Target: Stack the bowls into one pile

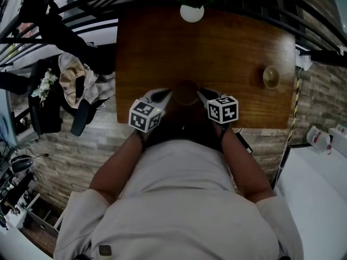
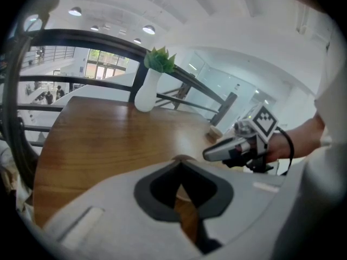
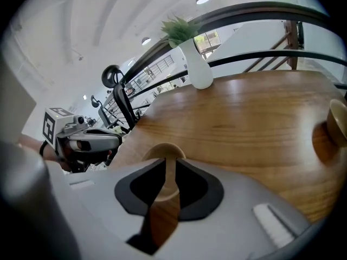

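Wooden bowl [image 1: 186, 92] | right gripper [image 3: 168, 164] fingers narrowly apart, clamped on its rim | left gripper [image 2: 180, 163] fingers together beside it

- A table [image 1: 227, 53] stands before a railing [image 1: 81, 20], with the person's torso at its near edge.
- A vase [image 1: 192, 12] stands on the table's far edge, near the middle.
- A bowl [image 1: 186, 92] sits on the table close to the near edge, in line with the vase.
- The left gripper [image 1: 169, 95] is at the bowl's left side and the right gripper [image 1: 201, 93] at its right, each with the rim between its jaws.
- A second bowl [image 1: 271, 77] sits on the table well to the right, near the right edge, apart from the first.
- Left of the table, a cloth [image 1: 71, 79] lies over a chair [image 1: 46, 115].
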A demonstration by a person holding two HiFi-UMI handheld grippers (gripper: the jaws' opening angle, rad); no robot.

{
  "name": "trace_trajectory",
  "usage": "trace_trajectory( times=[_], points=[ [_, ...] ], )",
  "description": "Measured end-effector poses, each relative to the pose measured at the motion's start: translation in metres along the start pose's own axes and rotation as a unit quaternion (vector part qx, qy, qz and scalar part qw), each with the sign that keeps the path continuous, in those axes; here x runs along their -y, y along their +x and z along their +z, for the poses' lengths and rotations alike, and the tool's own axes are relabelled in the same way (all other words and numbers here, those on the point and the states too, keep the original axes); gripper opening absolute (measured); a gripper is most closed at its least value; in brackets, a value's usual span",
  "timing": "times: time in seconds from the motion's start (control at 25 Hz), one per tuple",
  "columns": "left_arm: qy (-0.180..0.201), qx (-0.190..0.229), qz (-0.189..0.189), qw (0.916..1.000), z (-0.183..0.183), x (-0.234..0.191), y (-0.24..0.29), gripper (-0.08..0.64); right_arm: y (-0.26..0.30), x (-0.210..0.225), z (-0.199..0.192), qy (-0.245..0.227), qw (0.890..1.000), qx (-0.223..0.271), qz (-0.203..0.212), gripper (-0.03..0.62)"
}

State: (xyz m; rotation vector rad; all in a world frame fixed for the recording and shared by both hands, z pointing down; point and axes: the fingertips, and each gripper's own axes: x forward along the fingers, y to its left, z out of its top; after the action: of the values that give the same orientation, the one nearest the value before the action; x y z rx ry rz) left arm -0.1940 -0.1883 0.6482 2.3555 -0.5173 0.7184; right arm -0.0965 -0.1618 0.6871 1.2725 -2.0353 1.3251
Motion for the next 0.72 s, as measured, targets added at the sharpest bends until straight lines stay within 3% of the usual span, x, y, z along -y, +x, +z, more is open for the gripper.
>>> trace_trajectory(
  times=[0.36, 0.72],
  points=[
    [0.016, 0.016, -0.003, 0.9997, 0.018, 0.019, -0.013, 0.005, -0.022, -0.019, 0.006, -0.023, 1.0, 0.014, 0.005, 0.011],
    [0.038, 0.043, 0.001, 0.9984, 0.041, 0.032, -0.045, 0.005, -0.048, -0.048, 0.032, -0.063, 0.996, 0.056, 0.002, 0.008]
  ],
)
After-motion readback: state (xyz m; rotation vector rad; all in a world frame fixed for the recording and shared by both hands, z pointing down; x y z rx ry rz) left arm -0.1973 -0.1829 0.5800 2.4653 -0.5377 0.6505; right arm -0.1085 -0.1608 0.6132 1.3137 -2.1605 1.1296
